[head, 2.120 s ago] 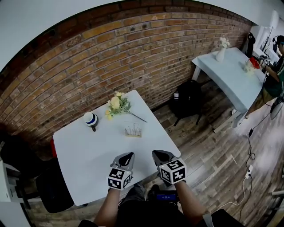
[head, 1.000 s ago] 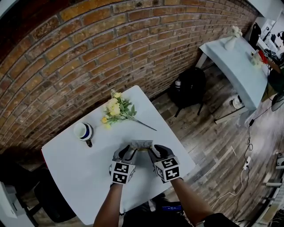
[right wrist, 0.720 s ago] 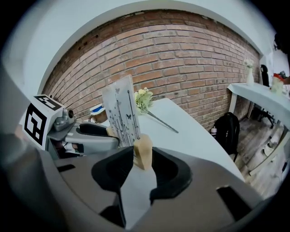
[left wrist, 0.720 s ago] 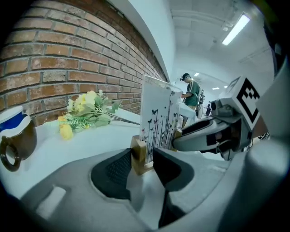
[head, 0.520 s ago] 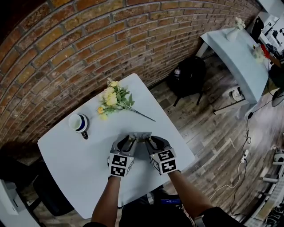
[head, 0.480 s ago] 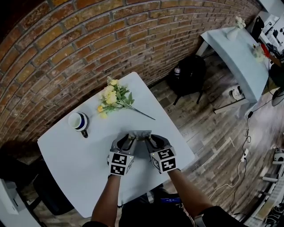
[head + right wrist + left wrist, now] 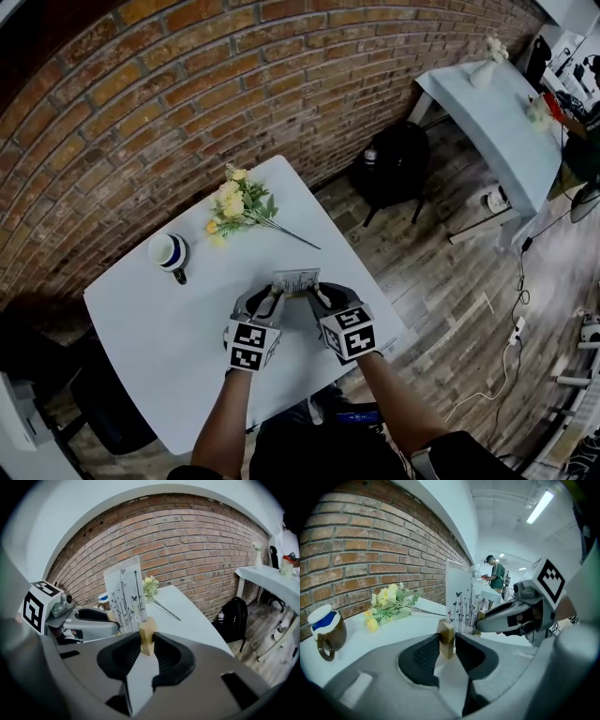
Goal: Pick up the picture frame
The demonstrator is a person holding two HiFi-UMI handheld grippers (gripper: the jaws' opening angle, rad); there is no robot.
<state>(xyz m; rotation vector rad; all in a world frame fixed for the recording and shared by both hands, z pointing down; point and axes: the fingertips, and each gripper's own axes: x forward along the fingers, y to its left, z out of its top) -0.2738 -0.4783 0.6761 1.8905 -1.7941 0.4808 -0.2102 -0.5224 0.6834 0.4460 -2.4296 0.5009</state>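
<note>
The picture frame (image 7: pixel 296 280) is a pale panel printed with grasses and butterflies, standing in a wooden base on the white table (image 7: pixel 150 323). My left gripper (image 7: pixel 271 299) holds the base's left end and my right gripper (image 7: pixel 318 297) its right end. Both sets of jaws have just been closing, with the base between them. In the left gripper view the wooden block (image 7: pixel 446 635) sits pressed between both pads, the panel (image 7: pixel 459 597) rising behind it. The right gripper view shows the other wooden end (image 7: pixel 147 633) squeezed likewise, under the panel (image 7: pixel 123 597).
A blue-striped mug (image 7: pixel 170 253) and a bunch of yellow flowers (image 7: pixel 236 204) lie further back on the table, near the brick wall (image 7: pixel 187 94). A black backpack (image 7: pixel 389 169) sits on the wooden floor to the right. A second table (image 7: pixel 506 122) stands at far right.
Two seconds ago both grippers hovered open at the near table edge. They reached the frame, and their jaws have narrowed onto the two ends of its base.
</note>
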